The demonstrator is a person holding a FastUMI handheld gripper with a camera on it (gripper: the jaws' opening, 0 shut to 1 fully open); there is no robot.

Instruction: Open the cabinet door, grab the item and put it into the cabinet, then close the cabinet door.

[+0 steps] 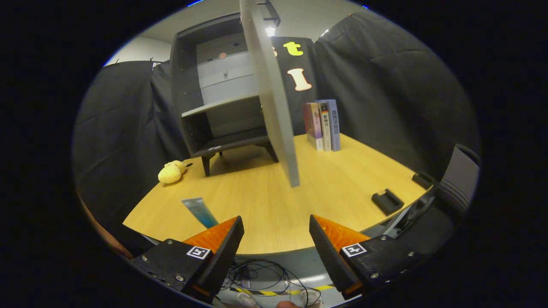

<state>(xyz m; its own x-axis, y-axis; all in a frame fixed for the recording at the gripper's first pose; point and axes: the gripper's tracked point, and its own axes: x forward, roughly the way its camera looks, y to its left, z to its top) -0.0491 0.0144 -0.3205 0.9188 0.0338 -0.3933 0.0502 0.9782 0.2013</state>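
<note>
On the wooden counter [274, 214], walled by black cloth, you have the cabinet [214, 107] at the back, its door [274, 107] swung wide toward you. Left of the cabinet lies a yellow plush toy [171, 172]; nearer you, a tube [200, 211]. Right of the cabinet stand three books [323, 125], spine writing too small to read. Your hand-held gripper [276, 233] is released, fingers apart, holding nothing.

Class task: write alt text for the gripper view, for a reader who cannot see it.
The gripper is open and holds nothing, hanging over the near edge of a wooden table. Beyond it stands a cabinet with its door swung open; a tube lies by one finger.
</note>
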